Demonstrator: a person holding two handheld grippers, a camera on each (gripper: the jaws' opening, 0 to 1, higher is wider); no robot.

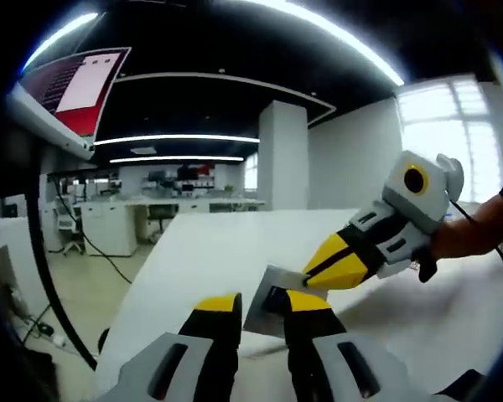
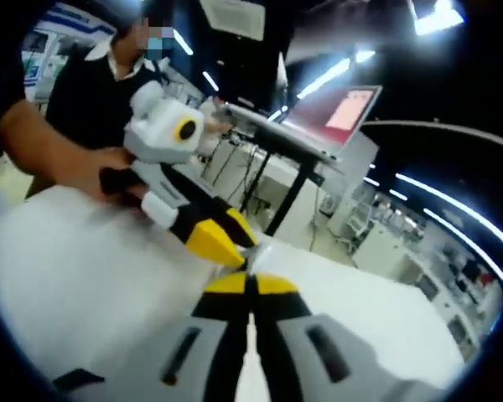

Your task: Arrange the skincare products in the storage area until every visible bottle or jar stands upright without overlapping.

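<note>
White tabletop (image 1: 235, 251) spreads under both tools, with an open lab of desks and strip lights far behind and a laptop (image 1: 71, 88) on a stand at far left. Nearest in the left gripper view, the left gripper (image 1: 253, 311) has its jaws slightly apart around the near edge of a thin grey sheet (image 1: 272, 301); whether they actually pinch it I cannot tell. The right gripper (image 1: 306, 280) comes in from the right with jaws together on the sheet's far right corner. In the right gripper view its jaws (image 2: 250, 283) look pressed together, tip to tip with the other tool. No bottle or jar can be made out, so the skincare products probably lie outside these views; I judge the arranging not yet begun.
</note>
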